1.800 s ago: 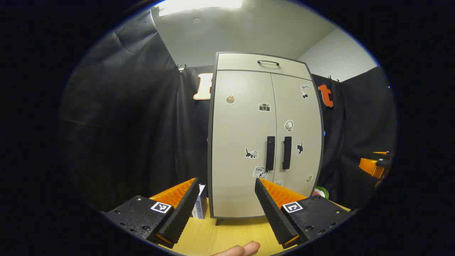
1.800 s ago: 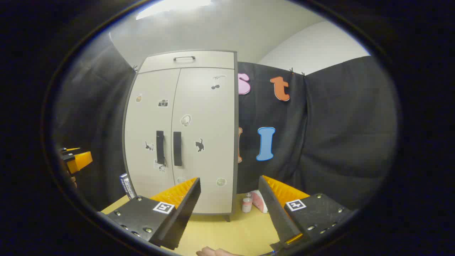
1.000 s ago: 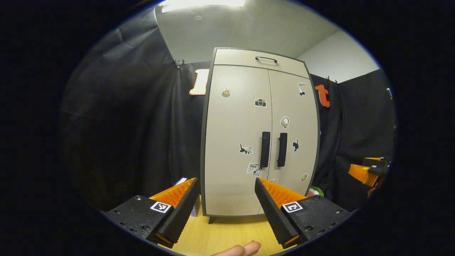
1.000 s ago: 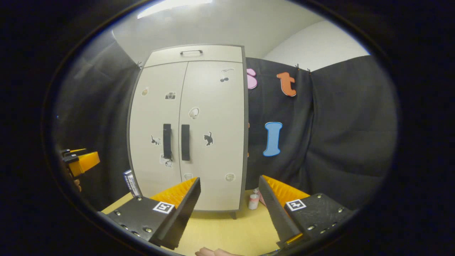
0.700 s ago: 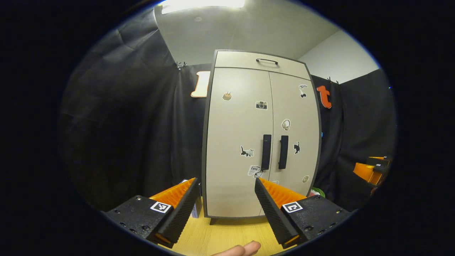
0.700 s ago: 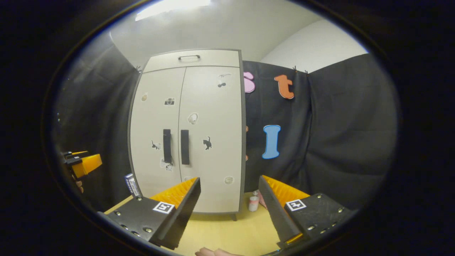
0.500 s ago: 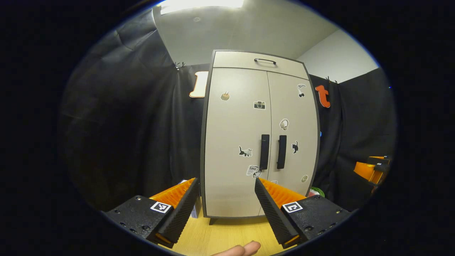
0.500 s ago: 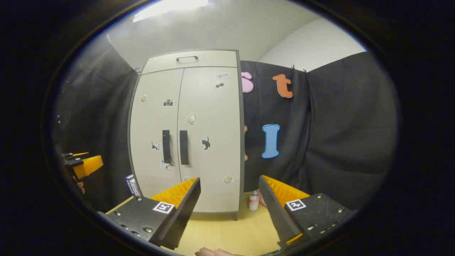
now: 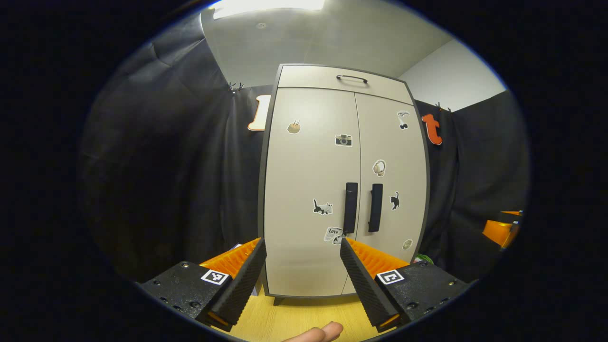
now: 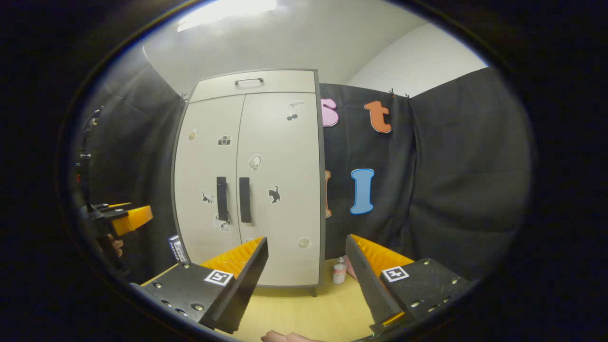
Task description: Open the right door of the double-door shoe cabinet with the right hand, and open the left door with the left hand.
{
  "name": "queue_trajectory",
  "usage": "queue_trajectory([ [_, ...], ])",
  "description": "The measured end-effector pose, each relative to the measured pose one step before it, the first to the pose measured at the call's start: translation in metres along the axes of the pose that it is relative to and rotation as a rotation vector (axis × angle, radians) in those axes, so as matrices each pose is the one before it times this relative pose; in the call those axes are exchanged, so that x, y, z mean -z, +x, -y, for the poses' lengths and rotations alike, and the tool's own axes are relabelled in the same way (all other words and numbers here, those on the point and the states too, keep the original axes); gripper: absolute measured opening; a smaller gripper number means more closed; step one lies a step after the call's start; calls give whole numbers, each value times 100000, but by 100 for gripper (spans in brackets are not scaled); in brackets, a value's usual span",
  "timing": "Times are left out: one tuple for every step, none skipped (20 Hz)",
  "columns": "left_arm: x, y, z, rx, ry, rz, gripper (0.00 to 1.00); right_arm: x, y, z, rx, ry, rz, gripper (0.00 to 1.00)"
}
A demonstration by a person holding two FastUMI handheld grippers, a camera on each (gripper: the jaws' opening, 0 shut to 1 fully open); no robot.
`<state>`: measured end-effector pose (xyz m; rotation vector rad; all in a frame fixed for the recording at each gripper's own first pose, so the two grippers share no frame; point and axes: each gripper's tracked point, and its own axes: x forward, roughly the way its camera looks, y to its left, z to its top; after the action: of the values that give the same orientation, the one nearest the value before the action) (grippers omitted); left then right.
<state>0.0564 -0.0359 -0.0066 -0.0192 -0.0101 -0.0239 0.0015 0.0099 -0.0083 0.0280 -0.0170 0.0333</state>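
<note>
Shoe cabinet (image 9: 308, 190) stands shut on the yellow wooden desk (image 10: 304, 311), black cloth behind; left gripper (image 9: 301, 266) and right gripper (image 10: 306, 266) hover, fingers wide.

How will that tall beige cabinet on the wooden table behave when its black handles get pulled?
The tall beige shoe cabinet stands high on small feet, so a hard pull could probably rock it forward. Its two black vertical bar handles look rigid, likely easy for the open left gripper to clamp. Both closed doors should swing stiffly, not flex.
</note>
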Motion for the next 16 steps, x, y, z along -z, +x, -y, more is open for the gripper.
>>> queue_trajectory([
  [284,1085,417,302,-1045,-920,97,96,71,79,-516,-117,83,98],
  [484,1103,370,502,-1282,-1335,97,65,96,133,-469,-335,157,98],
  [387,1175,441,907,-1119,-595,98,-26,153,-32,-491,36,384,94],
  [564,858,395,1237,-724,-1497,98,5,284,-80,-613,789,568,94],
  [684,633,229,787,-35,-1904,98,-72,395,-184,-755,604,273,94],
  [672,521,-21,31,411,-2113,98,-81,570,-248,-968,312,315,98],
  [360,303,-110,-456,218,-551,95,-118,820,-396,-761,84,192,98],
  [170,214,-127,-312,202,220,98,11,959,-562,-1145,-261,-105,98],
  [106,11,-108,18,238,246,98,40,1068,-553,-1074,-289,-504,98],
  [97,-74,-142,-141,201,156,98,228,1003,-379,-617,74,-602,98],
  [-76,-41,-110,101,-477,423,98,215,993,-584,-768,290,-636,98],
  [-117,-66,91,668,-575,462,98,426,857,-524,-892,170,-926,98],
  [-91,-3,-11,221,-330,350,97,257,932,-600,-1217,494,-611,98],
  [143,-56,-32,332,676,-313,97,150,968,-512,-1137,1071,83,98],
  [41,-62,-183,-339,861,-83,97,-198,1000,-676,-1452,1296,845,98],
  [28,-223,-118,-173,680,134,97,86,1208,-504,-248,433,124,94],
])
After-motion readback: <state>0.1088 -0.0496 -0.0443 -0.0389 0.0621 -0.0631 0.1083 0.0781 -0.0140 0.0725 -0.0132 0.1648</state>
